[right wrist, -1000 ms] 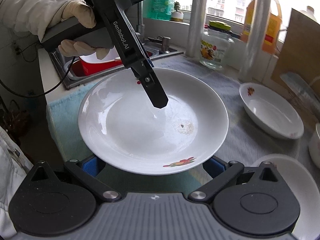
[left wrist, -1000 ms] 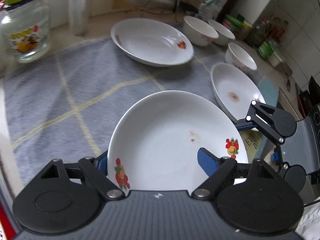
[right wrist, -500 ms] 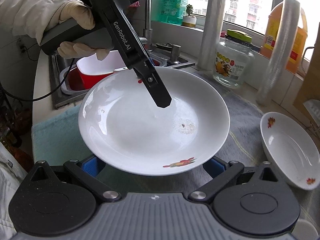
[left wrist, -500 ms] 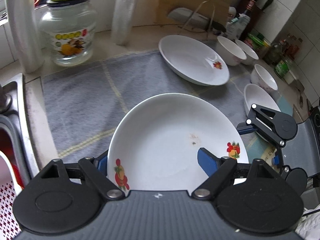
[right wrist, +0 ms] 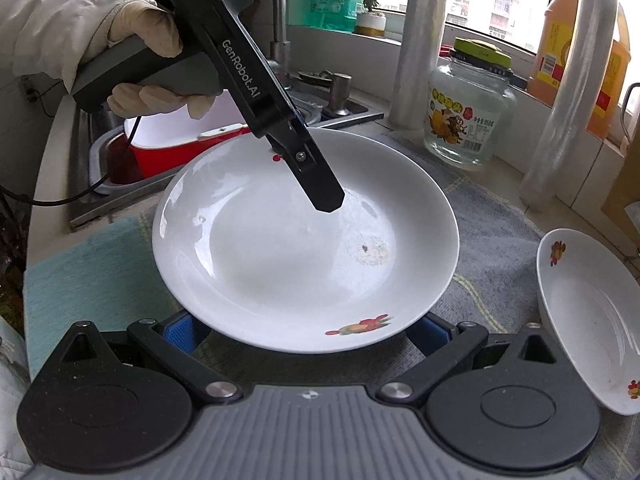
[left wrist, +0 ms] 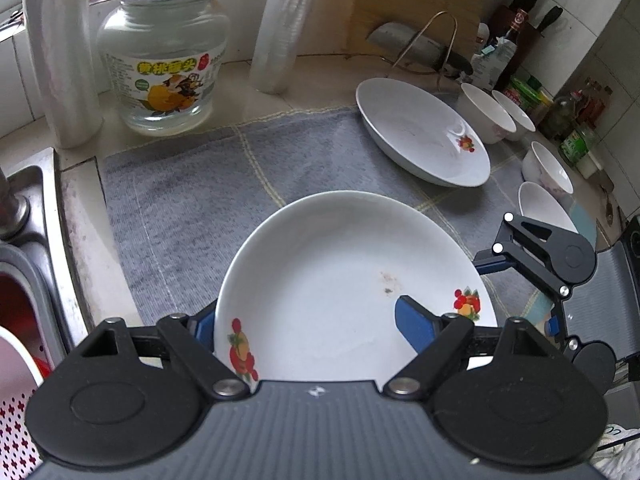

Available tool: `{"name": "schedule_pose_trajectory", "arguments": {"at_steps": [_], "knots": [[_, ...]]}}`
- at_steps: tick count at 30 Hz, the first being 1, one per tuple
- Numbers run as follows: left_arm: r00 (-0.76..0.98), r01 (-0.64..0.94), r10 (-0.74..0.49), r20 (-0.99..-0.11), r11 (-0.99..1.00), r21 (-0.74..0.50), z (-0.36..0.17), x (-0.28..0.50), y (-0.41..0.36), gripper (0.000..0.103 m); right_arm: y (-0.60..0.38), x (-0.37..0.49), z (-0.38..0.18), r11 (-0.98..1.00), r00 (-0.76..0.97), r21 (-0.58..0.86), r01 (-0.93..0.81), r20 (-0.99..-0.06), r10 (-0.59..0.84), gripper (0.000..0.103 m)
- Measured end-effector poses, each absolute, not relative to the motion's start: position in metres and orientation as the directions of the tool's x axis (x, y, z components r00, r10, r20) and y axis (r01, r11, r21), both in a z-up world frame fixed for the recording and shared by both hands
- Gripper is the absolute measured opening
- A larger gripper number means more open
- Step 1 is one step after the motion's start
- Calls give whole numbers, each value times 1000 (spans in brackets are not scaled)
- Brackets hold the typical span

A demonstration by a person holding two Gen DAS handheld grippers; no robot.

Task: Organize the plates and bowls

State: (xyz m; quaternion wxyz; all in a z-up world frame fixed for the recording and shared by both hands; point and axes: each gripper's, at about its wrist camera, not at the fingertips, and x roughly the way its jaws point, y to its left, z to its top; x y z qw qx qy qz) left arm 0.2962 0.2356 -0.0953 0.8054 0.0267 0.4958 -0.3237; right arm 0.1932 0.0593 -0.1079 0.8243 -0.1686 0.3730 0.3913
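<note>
Left claw [left wrist: 316, 320]: clamped on near rim of white plate [left wrist: 344, 280], one finger inside, one beneath. Right claw [right wrist: 308, 332]: straddles the plate's opposite rim; grip not discernible. Plate held above grey mat [left wrist: 180, 200] on tabletop; sink [left wrist: 36, 216] left, second plate [left wrist: 420, 132] right, bare mat between.

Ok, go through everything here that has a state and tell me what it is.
held plate: off the grey cloth, face up, small brown stain inside
left gripper: shut on held plate's rim
right gripper: at the plate's near edge, grip unclear
glass jar: upright, lid on
second plate: resting on the cloth, empty
bowls: upright, empty
</note>
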Motion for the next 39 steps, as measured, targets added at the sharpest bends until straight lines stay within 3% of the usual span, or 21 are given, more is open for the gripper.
{"name": "schedule_pose_trajectory", "arguments": {"at_steps": [12, 19, 24, 30, 39], "knots": [[329, 548, -480, -813, 798, -249, -105, 302, 238, 86, 62, 195, -112, 650, 417, 16, -760, -756, 505, 103], [492, 560, -441, -751, 820, -115, -83, 280, 240, 89, 54, 189, -100, 675, 435, 5, -738, -762, 480, 103], [622, 540, -424, -658, 841, -32, -56, 248, 239, 101, 39, 176, -80, 736, 482, -6, -677, -758, 438, 103], [741, 498, -376, -556, 863, 80, -40, 197, 221, 102, 15, 163, -59, 876, 588, -1, -483, -742, 323, 103], [761, 512, -404, -508, 855, 88, -50, 128, 181, 102, -38, 120, -42, 992, 672, 44, -118, -732, 113, 103]]}}
